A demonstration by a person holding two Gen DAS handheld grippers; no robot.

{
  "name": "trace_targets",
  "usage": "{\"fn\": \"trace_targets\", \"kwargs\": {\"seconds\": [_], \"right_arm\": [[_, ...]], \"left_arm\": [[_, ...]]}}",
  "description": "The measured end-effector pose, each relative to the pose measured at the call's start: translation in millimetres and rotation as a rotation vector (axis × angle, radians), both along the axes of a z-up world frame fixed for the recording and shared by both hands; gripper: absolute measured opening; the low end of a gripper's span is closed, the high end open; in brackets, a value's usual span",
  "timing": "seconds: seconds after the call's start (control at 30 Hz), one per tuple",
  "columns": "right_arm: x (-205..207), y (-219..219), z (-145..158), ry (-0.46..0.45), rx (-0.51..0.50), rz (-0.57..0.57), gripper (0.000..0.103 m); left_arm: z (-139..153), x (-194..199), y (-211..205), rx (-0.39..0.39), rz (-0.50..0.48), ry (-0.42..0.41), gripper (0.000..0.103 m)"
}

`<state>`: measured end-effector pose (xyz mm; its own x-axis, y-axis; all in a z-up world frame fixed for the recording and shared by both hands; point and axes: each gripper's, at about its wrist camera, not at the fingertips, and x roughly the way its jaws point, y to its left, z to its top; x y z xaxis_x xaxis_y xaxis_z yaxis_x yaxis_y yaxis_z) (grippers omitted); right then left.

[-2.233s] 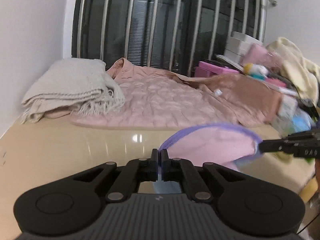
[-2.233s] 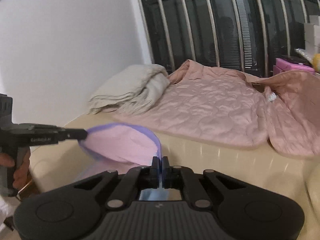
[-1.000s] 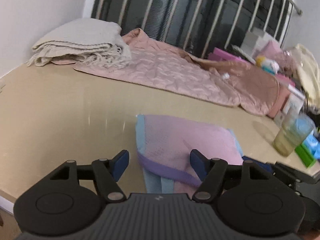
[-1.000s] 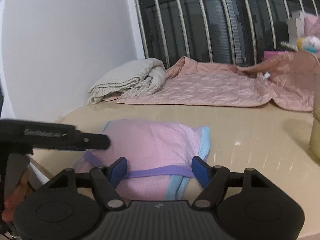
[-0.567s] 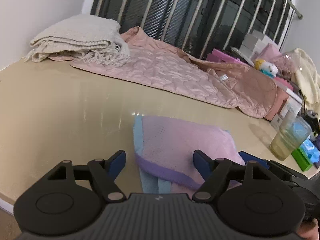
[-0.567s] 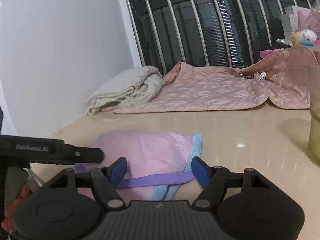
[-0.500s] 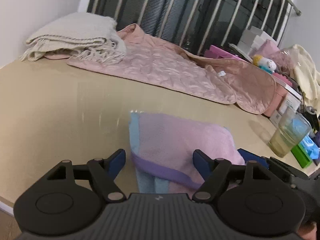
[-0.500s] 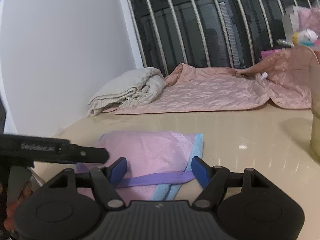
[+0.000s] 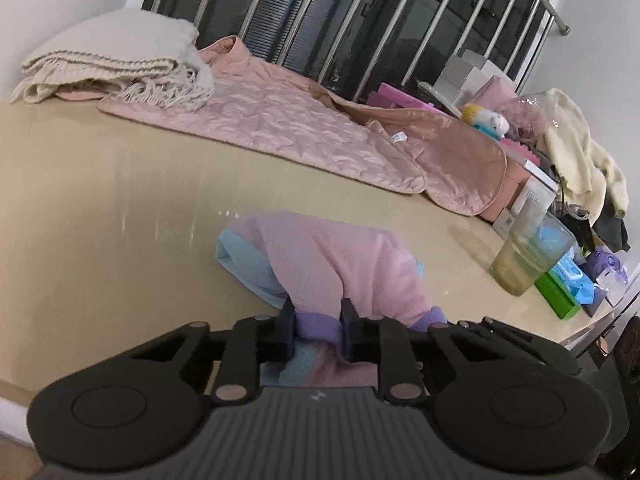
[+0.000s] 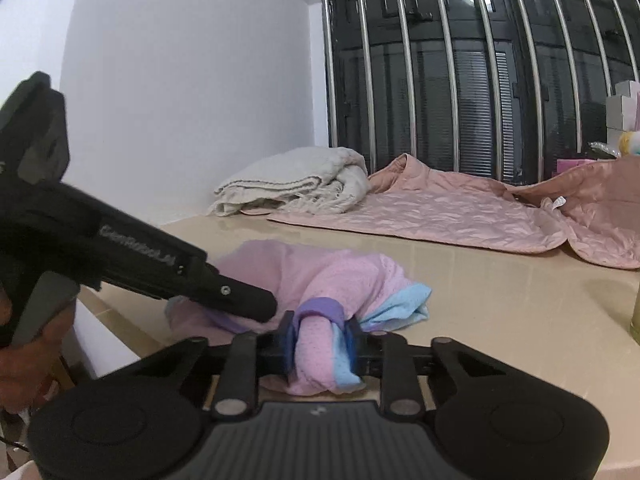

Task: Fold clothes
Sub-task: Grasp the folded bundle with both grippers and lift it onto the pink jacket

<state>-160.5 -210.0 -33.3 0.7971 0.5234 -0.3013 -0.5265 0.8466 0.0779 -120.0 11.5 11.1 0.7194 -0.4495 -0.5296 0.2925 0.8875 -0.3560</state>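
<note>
Gripping the near edge of the pink mesh garment [image 9: 340, 256], the left tool [image 9: 316, 326] was clamped on its purple waistband, and the right tool [image 10: 320, 336] was clamped on a bunched roll of pink and blue cloth. The garment lay on the tabletop [image 9: 100, 208] near its front edge, gathered into a loose, humped bundle rather than a flat, squared fold. Judging by that, folding was under way but not finished; smoothing and further folds probably remained. A quilted pink jacket [image 9: 288, 128] lay spread behind.

Perforated mesh cloth garment [image 9: 336, 256] lies on a glossy, smooth beige table [image 9: 100, 208] beside quilted satin-sheened fabric [image 9: 288, 124].
</note>
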Motion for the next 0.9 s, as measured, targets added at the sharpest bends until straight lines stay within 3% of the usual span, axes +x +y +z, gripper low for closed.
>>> {"fn": "trace_targets", "kwargs": {"seconds": [0.1,0.23,0.43,0.7,0.9], "right_arm": [[5.4,-6.0,10.6,0.012,0.048,-0.003,0.017],[14.6,-14.1,42.1,-0.038,0.069,-0.024,0.016],[54.8,-17.0,108.0,-0.157,-0.013,-0.085,0.016],[163.2,-16.0,178.7,-0.193,-0.086,-0.191,0.016],[248.0,-5.0,186.6,-0.152,-0.117,-0.262,0.016]], "left_arm": [[20.1,10.7,-4.2,-0.007,-0.017,-0.041,0.016],[58.0,29.4,-15.3,-0.007,-0.05,-0.13,0.016],[114.5,68.6,-31.8,-0.007,-0.095,-0.244,0.016],[164.7,174.1,-60.6,0.029,-0.083,-0.32,0.016],[163.2,260.4,-78.4,0.066,-0.069,-0.311,0.016]]}}
